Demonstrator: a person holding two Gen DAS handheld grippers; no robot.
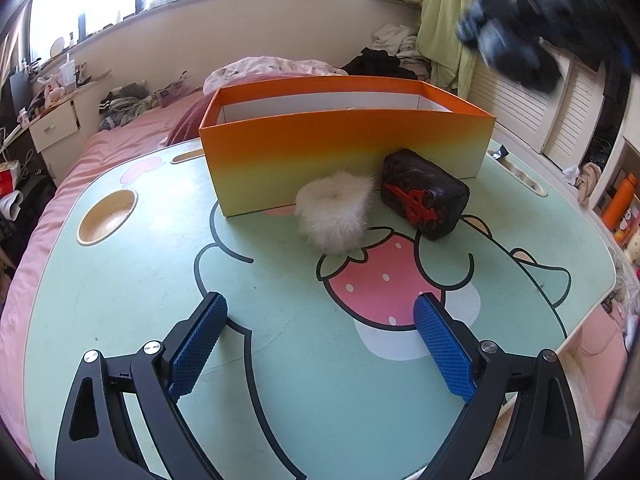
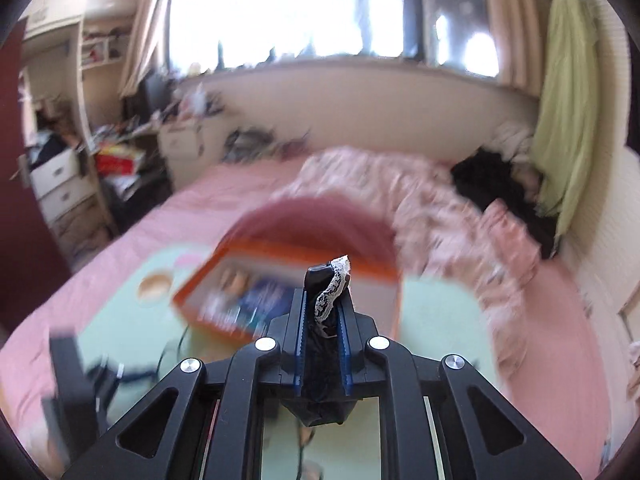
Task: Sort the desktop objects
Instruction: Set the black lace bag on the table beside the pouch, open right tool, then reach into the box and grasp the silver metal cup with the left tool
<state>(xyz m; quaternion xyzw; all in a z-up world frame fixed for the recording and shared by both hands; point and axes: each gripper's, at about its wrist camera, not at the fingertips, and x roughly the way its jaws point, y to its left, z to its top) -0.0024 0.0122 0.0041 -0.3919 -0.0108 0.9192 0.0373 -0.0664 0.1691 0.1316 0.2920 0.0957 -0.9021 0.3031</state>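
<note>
An orange-to-yellow open box (image 1: 344, 148) stands at the back of the green cartoon lap table (image 1: 140, 280). A white fluffy ball (image 1: 336, 210) and a dark brick-shaped object with a red mark (image 1: 424, 192) lie against its front wall. My left gripper (image 1: 320, 344) is open and empty, low over the table in front of them. My right gripper (image 2: 325, 312) is shut on a black item with white lace trim (image 2: 330, 292), held high above the box (image 2: 288, 276), which holds several blurred items. It shows blurred at the upper right of the left wrist view (image 1: 508, 48).
The table has a round cup hole (image 1: 106, 216) at its left and a slot at its right edge (image 1: 520, 174). A pink bed (image 2: 224, 196) with crumpled bedding lies behind. Cluttered drawers and shelves stand at the left; green cloth (image 2: 568, 92) hangs at the right.
</note>
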